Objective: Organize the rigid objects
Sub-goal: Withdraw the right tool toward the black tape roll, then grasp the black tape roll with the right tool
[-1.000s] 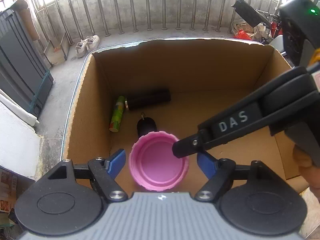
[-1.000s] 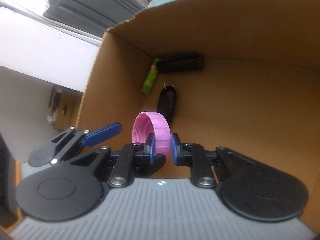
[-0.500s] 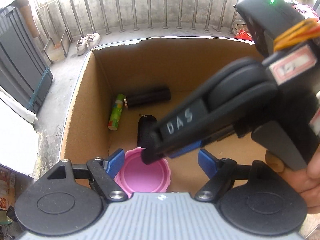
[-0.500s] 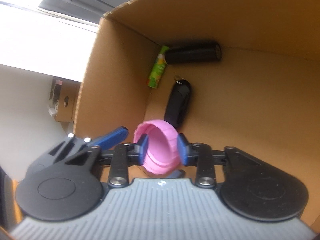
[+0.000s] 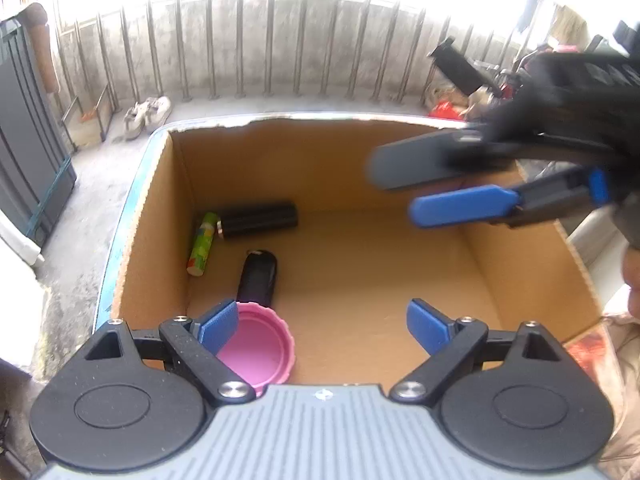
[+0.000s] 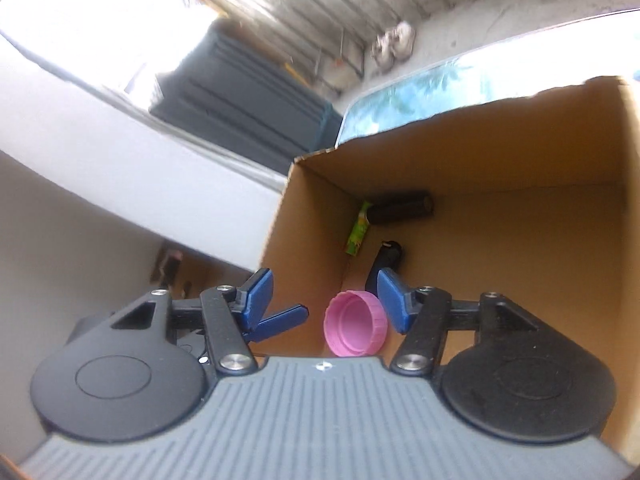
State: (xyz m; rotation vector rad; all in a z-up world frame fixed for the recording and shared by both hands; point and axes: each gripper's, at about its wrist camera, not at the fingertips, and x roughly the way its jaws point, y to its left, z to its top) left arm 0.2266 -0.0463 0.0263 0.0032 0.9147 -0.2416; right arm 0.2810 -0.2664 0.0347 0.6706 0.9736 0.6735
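A pink lid (image 5: 260,354) lies open side up on the floor of the cardboard box (image 5: 320,160), in its near left corner. My left gripper (image 5: 324,328) hangs above the box floor, its jaws opening, with nothing between them; its left finger stands just over the lid. My right gripper (image 5: 396,190) is blurred at the upper right, above the box. In the right wrist view the right gripper (image 6: 325,298) has its jaws opening, and the lid (image 6: 354,328) lies free below them, untouched by the pads. A blue finger (image 6: 280,322) of the left gripper shows beside it.
A black cylinder (image 5: 256,220), a green tube (image 5: 202,248) and a black oblong object (image 5: 258,276) lie along the box's left side. The box's right half shows bare cardboard. Beyond are a concrete floor, a railing (image 5: 280,40), shoes (image 5: 146,114) and a dark cabinet (image 5: 24,140).
The right gripper opened and let go of the pink lid, then rose and drew back to the right. The lid now lies on the box floor. The left jaws spread wider.
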